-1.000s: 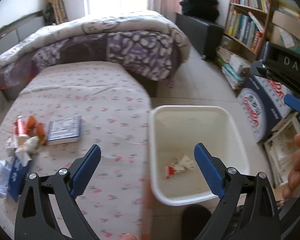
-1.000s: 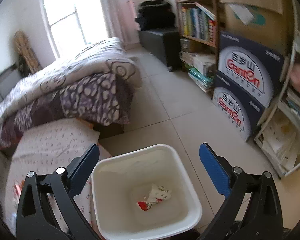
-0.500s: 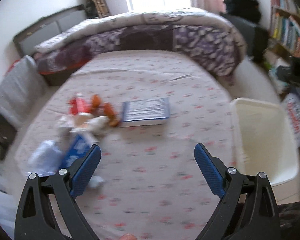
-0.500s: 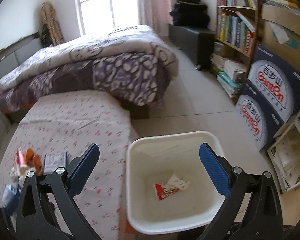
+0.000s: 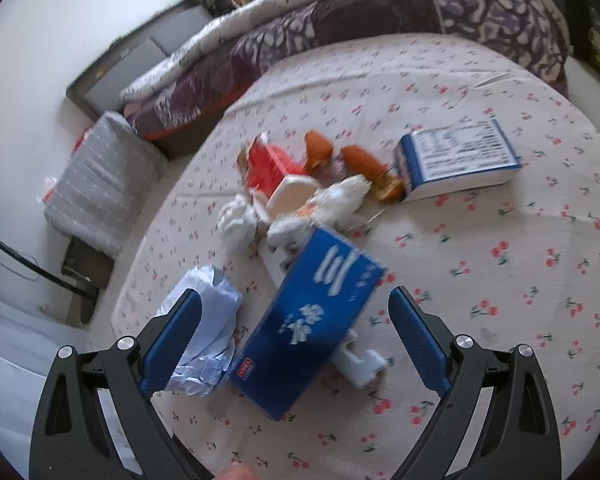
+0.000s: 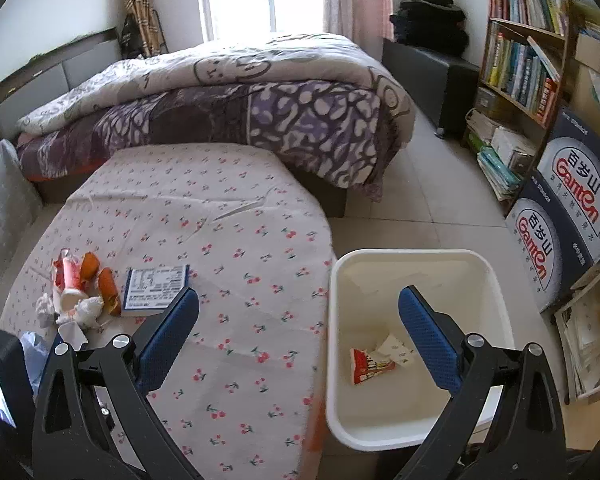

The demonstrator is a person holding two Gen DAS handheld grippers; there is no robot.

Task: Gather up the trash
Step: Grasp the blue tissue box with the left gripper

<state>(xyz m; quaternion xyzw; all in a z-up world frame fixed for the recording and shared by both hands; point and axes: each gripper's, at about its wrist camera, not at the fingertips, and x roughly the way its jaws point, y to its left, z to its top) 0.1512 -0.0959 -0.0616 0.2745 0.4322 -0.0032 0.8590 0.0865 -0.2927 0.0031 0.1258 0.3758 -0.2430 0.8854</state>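
My left gripper point(image 5: 296, 320) is open, its jaws straddling a blue carton point(image 5: 308, 320) lying on the cherry-print table point(image 5: 500, 280). Crumpled pale blue paper point(image 5: 204, 336) lies by the left finger, and a small white plastic piece point(image 5: 360, 360) sits just right of the carton. Beyond lie white tissues point(image 5: 332, 204), a red wrapper point(image 5: 268, 164) and orange peels point(image 5: 360, 160). My right gripper point(image 6: 300, 328) is open and holds nothing, hovering over the table edge and the white bin point(image 6: 496, 280). A red-and-white wrapper point(image 6: 372, 364) lies inside the bin.
A blue-and-white book point(image 5: 456, 160) lies on the table right of the trash pile point(image 6: 80, 292). A bed with a purple quilt point(image 6: 228, 100) stands behind the table. Bookshelves point(image 6: 524, 64) and Ganten boxes point(image 6: 572, 216) line the right wall. A grey cushion point(image 5: 100, 184) sits left of the table.
My left gripper has swung left from the bin and moved close over the trash pile, now straddling the blue carton. My right gripper's view has turned left, so the table shows beside the bin.
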